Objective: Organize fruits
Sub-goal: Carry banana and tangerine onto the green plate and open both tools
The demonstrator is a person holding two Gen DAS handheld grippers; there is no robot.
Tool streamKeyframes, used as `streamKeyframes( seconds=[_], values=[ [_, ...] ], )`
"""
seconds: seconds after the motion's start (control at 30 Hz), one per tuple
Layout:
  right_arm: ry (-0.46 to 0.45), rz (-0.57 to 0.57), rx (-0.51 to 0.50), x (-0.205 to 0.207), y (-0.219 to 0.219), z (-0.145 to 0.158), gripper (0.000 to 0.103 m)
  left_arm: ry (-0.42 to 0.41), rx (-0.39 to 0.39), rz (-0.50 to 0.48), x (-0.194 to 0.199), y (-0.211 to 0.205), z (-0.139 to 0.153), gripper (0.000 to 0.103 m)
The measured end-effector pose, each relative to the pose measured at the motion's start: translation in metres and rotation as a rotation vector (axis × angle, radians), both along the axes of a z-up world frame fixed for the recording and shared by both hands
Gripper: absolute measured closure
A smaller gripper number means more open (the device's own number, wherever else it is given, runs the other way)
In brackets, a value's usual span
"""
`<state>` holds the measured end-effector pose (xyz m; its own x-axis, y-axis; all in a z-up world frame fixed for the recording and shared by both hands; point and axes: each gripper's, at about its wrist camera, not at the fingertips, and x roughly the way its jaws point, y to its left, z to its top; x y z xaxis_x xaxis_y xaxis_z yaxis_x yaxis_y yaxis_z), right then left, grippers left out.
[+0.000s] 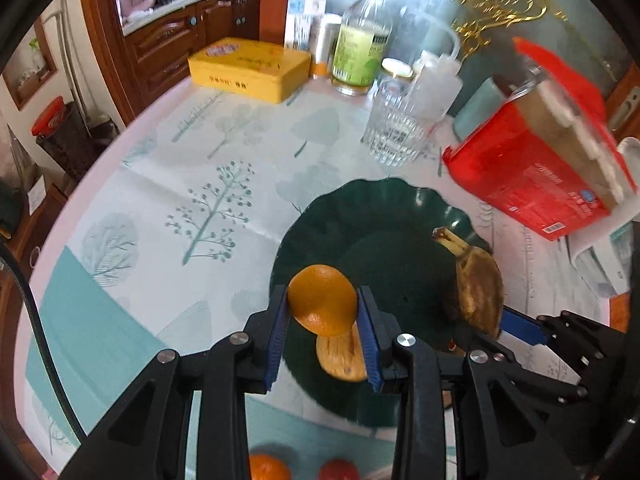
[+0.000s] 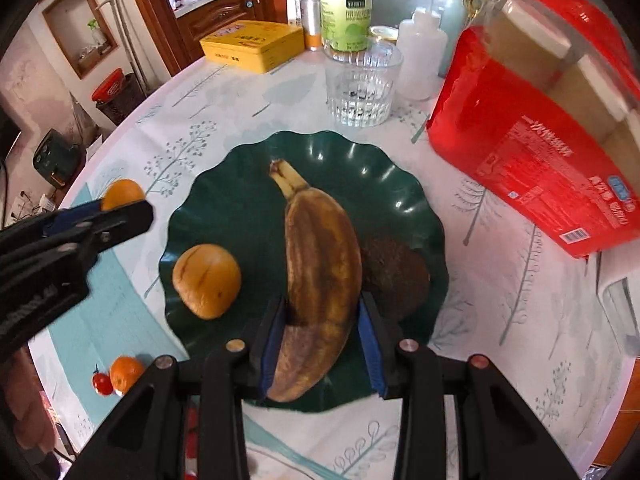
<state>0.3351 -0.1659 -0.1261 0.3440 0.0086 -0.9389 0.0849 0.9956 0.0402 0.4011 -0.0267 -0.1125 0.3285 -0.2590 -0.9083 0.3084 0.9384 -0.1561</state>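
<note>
left tongs: the left gripper is closed on an orange, held between the blue pads at the lower middle of the left view, above the near edge of the green plate.
right tongs: the right gripper has its jaws on both sides of the banana, which lies on the plate; the pads look very near the peel, but i cannot tell if they press it or have let go.
fruit on plate: in the right view the plate has a yellow-orange fruit at its left, the banana in the middle and a dark brown fruit touching the banana at the right.
fruit not yet on plate: a small orange and a little tomato wait on the cloth at the lower left of the right view.
how to do it well: i think the orange should go down in the free green part at the top of the plate, low and slow (a round fruit rolls easily), and be released only when it rests.
edges: the plate rim is wavy and looks shallow, so placing near the rim may let the orange roll off.
open room: the table is free at the left of the plate; a glass and a red box stand near at the top and right, so the left side is the better way out.
</note>
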Motion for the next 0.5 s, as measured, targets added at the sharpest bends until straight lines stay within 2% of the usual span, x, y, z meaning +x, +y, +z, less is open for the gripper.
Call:
streamKeyframes(
  seconds=[0.17, 0.5],
  values=[
    [-0.024, 0.033, 0.002, 0.008, 0.0, 0.001, 0.066, 0.033, 0.0, -0.011, 0.012, -0.015, -0.024, 0.071],
    [-0.064, 0.051, -0.017, 0.005, -0.002, 0.004, 0.066, 0.062, 0.029, -0.021, 0.017, -0.027, -0.048, 0.07]
  ],
)
